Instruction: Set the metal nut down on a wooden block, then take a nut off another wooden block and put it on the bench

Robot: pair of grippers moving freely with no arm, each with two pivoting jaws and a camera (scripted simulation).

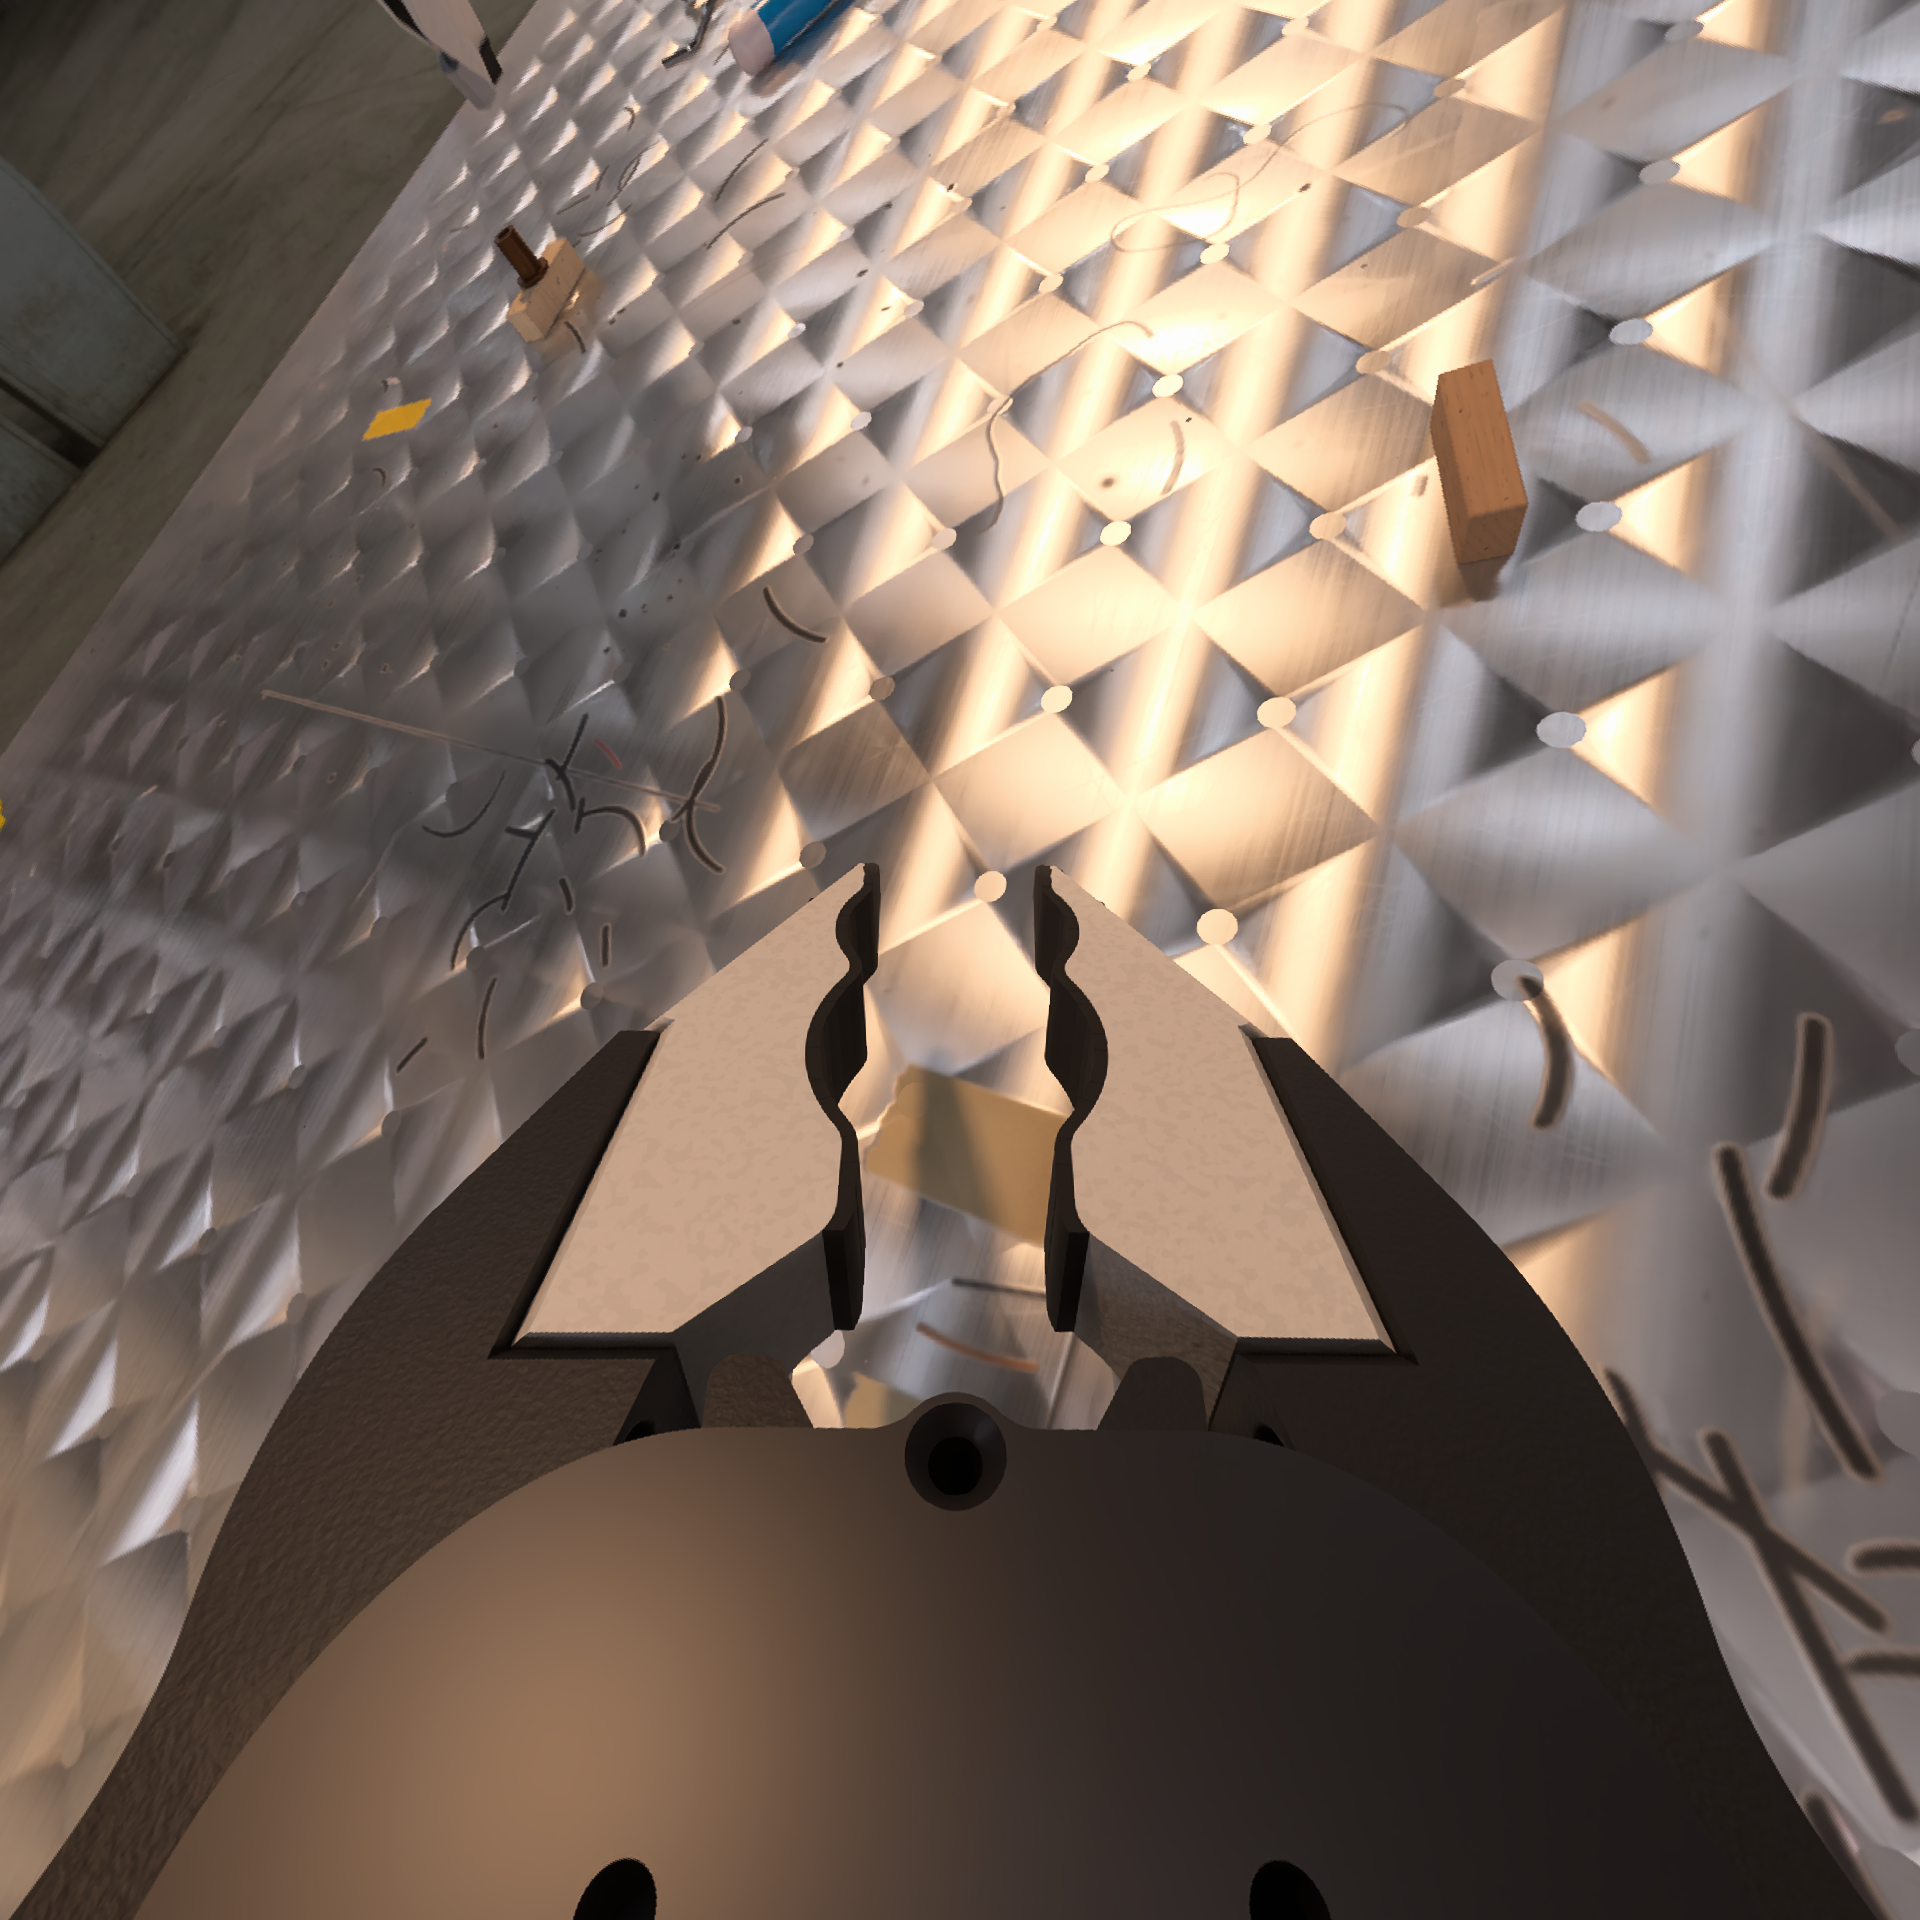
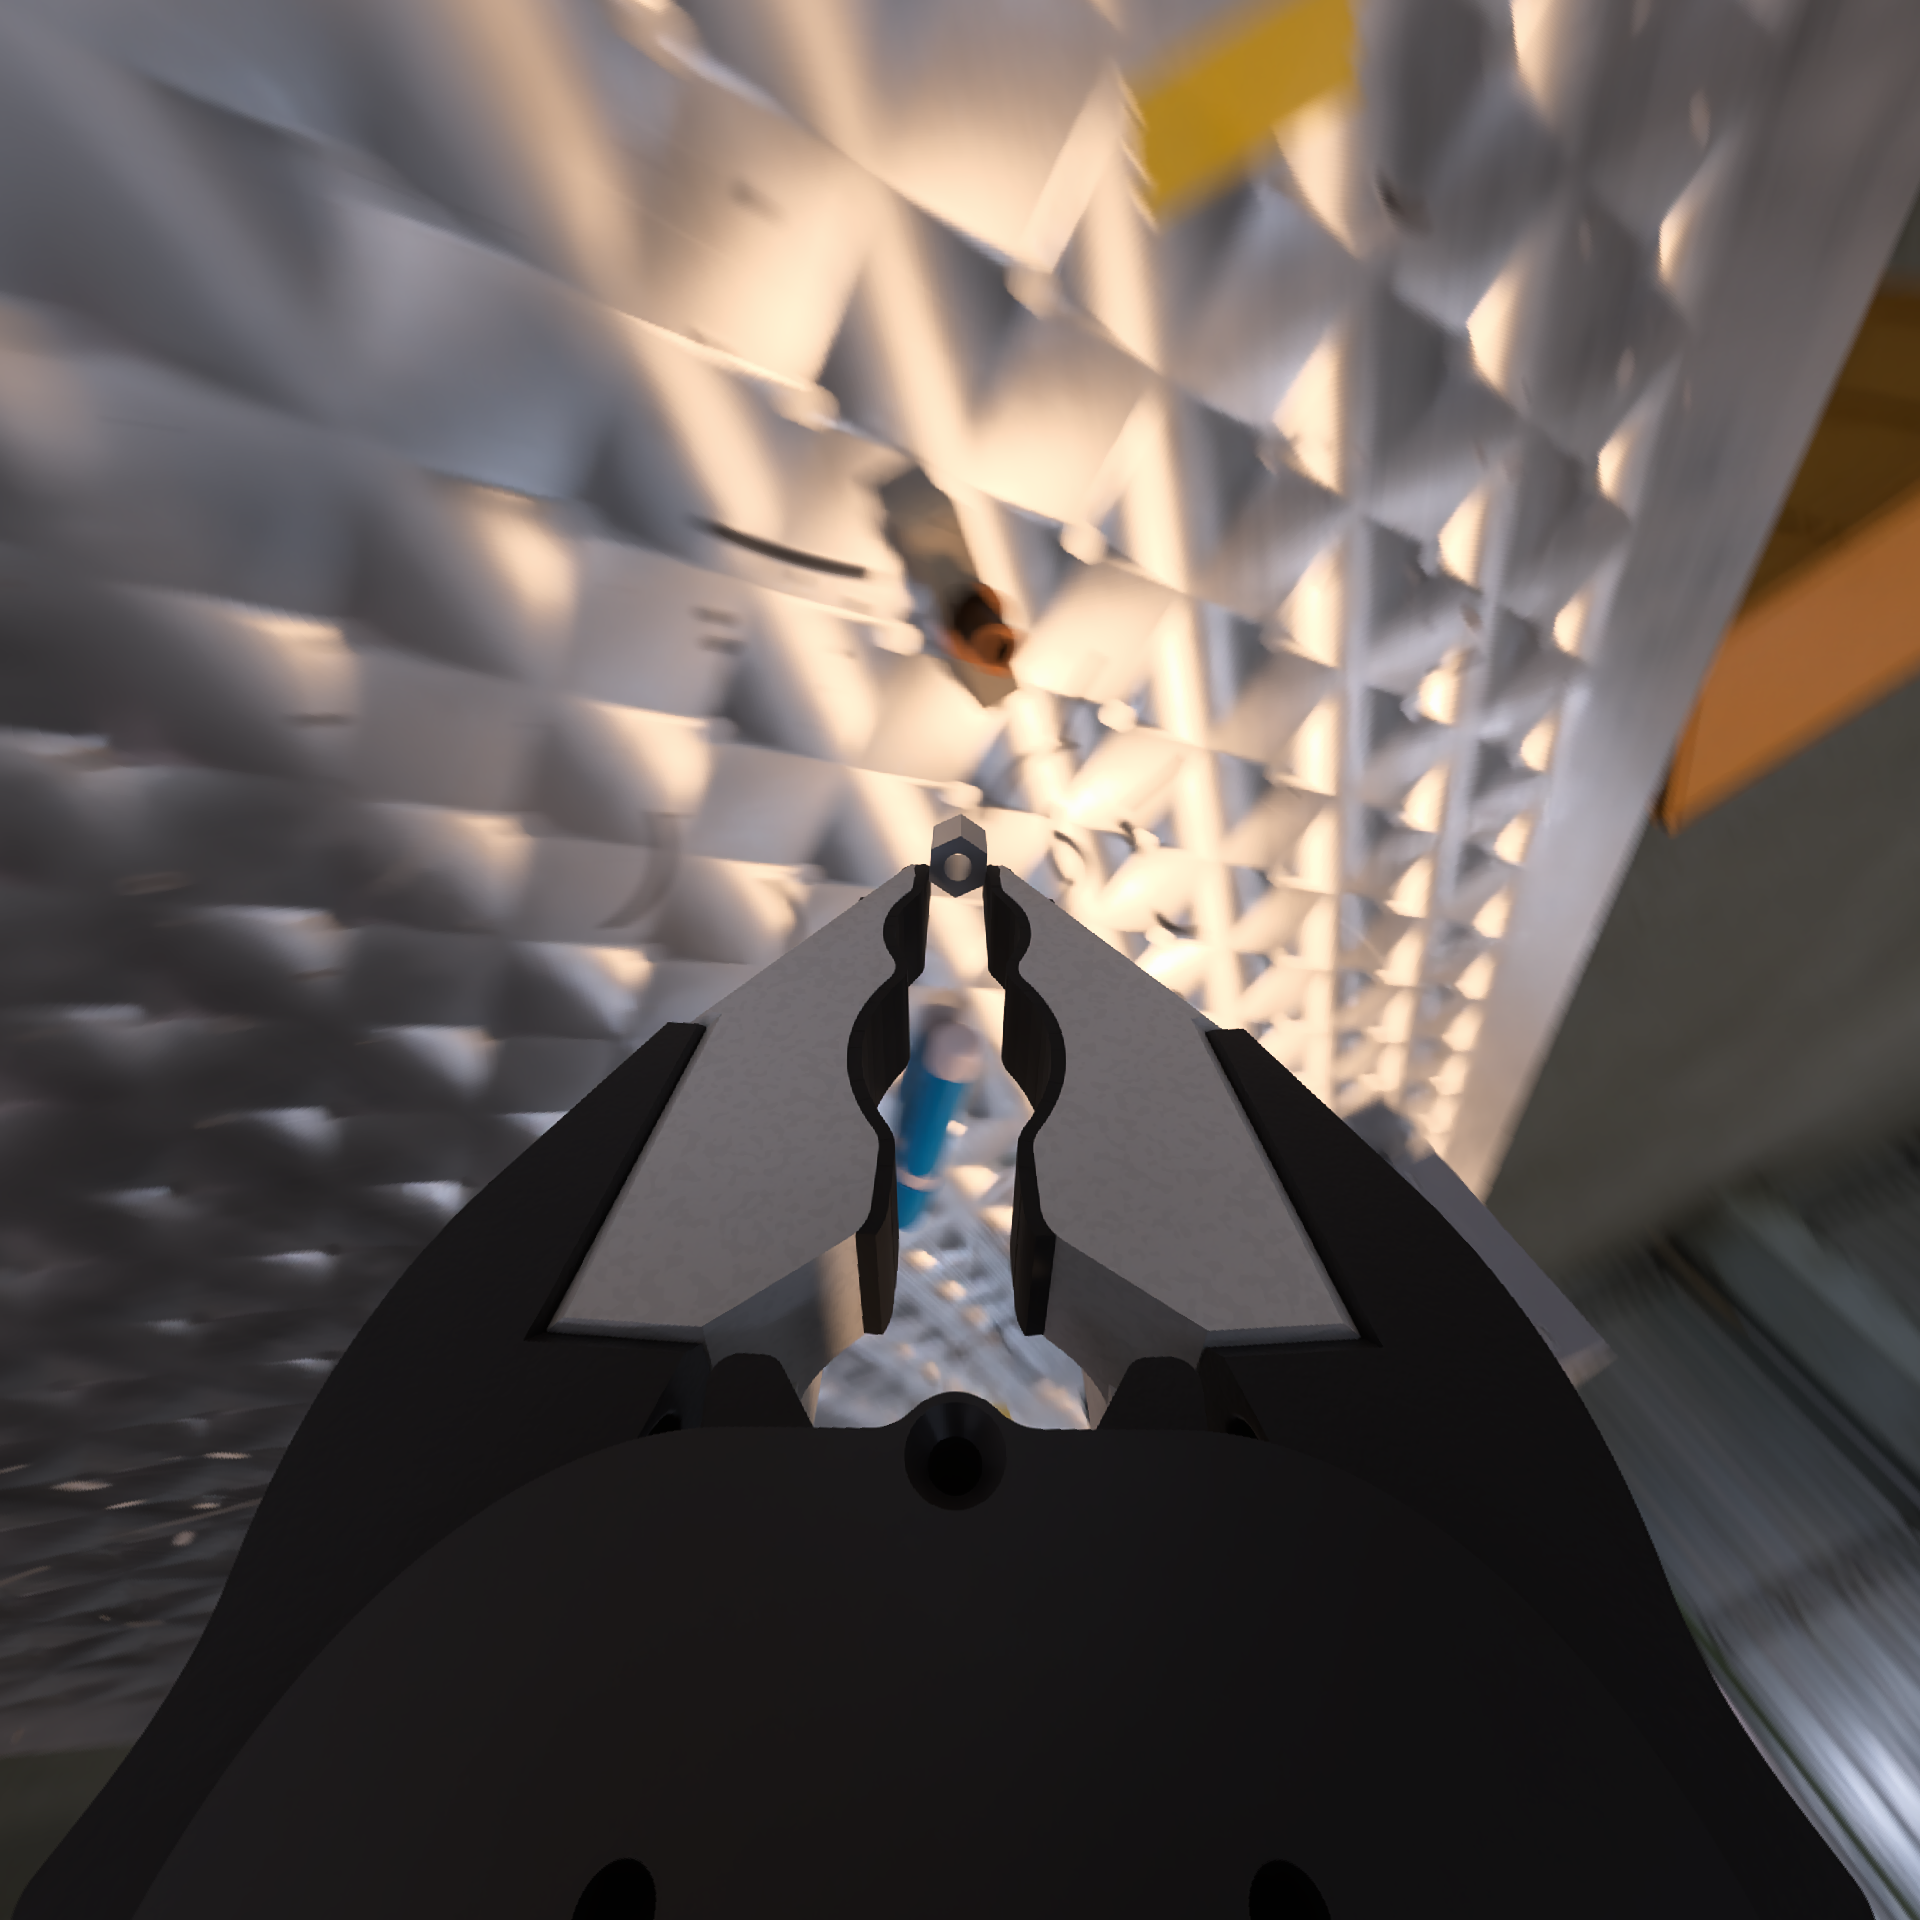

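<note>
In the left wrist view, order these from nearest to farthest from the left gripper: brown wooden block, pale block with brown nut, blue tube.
1. Brown wooden block, ahead right.
2. Pale block with brown nut, ahead left.
3. Blue tube, top edge.

We see warm yellow glare streaking across the faceted metal bench [image 1: 1143,665]; its left side lies dimmer and grey; the right wrist view is heavily motion-blurred; edges bend with wide-angle distortion in both views.

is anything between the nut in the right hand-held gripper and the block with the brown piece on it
Nothing visible. The right hand-held gripper holds the metal nut at its tips, and only bare bench lies before the blurred block.
</note>
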